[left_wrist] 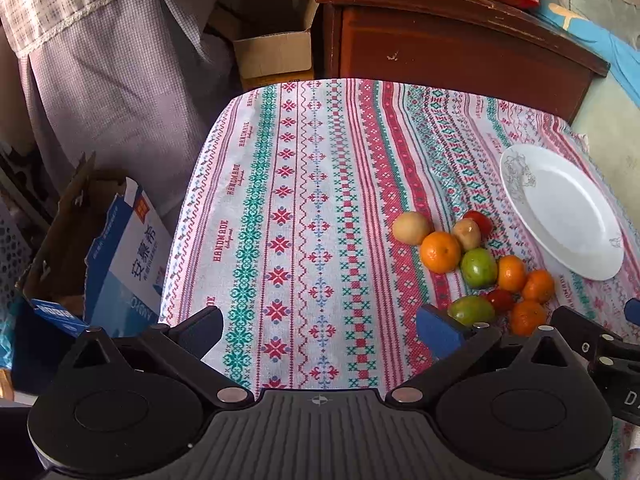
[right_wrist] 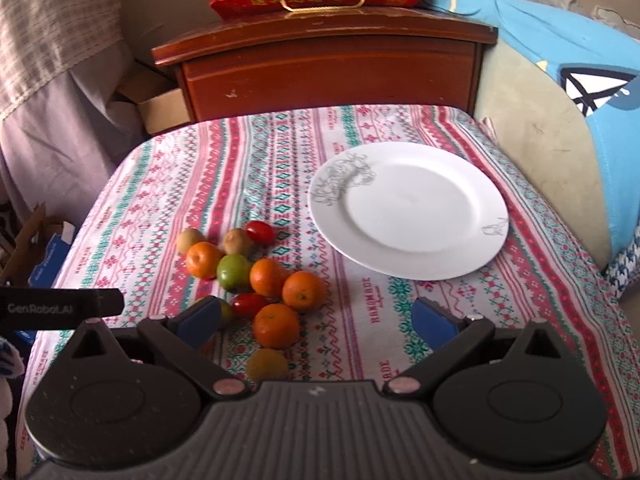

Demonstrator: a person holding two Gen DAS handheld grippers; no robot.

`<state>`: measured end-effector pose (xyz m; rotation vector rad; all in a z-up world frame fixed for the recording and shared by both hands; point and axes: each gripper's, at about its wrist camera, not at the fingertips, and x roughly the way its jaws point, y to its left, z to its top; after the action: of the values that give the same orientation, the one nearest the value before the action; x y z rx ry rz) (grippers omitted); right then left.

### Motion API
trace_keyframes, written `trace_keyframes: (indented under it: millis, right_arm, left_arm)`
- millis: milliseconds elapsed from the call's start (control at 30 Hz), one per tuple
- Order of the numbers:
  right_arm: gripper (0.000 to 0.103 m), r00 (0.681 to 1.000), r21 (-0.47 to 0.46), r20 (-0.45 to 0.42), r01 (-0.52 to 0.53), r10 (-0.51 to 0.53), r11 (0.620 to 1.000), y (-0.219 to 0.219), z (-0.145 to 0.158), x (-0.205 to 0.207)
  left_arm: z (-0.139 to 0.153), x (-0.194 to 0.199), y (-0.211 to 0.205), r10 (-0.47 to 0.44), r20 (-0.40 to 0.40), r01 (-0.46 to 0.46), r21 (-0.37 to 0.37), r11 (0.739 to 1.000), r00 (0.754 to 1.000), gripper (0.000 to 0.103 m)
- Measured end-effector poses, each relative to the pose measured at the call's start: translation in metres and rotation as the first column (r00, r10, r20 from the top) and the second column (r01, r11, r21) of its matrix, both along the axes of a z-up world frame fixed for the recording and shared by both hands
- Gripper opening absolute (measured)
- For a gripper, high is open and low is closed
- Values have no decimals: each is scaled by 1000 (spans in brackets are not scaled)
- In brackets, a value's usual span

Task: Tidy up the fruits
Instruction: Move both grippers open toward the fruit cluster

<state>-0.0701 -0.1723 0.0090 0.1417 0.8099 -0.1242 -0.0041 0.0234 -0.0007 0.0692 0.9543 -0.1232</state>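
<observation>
Your left gripper [left_wrist: 320,332] hovers over the patterned tablecloth [left_wrist: 280,200], fingers spread wide with nothing between them. Your right gripper [right_wrist: 318,320] is likewise spread and holds nothing; its left finger [right_wrist: 198,320] partly covers a green fruit [right_wrist: 226,312]. The fruit pile [right_wrist: 256,276] lies on the cloth just left of the white plate [right_wrist: 408,208], not touching it: 4 oranges, 2 small red tomatoes and several green and brownish fruits. One yellowish fruit [right_wrist: 267,364] sits apart, nearest your right gripper. The plate carries no fruit.

Probably a home bedroom, wooden nightstand [right_wrist: 328,68], pillow [right_wrist: 592,80], tablecloth [left_wrist: 304,208]
</observation>
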Motion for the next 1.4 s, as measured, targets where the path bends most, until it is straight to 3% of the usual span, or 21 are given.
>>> trace_keyframes:
  millis: [333, 600, 767, 1400]
  right_arm:
    - [97, 999, -1, -41, -1, 0, 1000, -1, -5, 0]
    - [97, 986, -81, -127, 95, -105, 992, -3, -8, 7]
    - [97, 977, -81, -159, 132, -143, 988, -9, -10, 10]
    - [93, 975, -98, -176, 122, -138, 988, -6, -12, 12]
  left_arm:
    - [-3, 1, -3, -5, -29, 5, 3, 1000, 1000, 102]
    - [-3, -2, -8, -33, -19, 33, 13, 999, 999, 102]
    - [-6, -3, -12, -59, -39, 59, -1, 998, 998, 103]
    - [-12, -3, -12, -69, -68, 68, -10, 998, 995, 102]
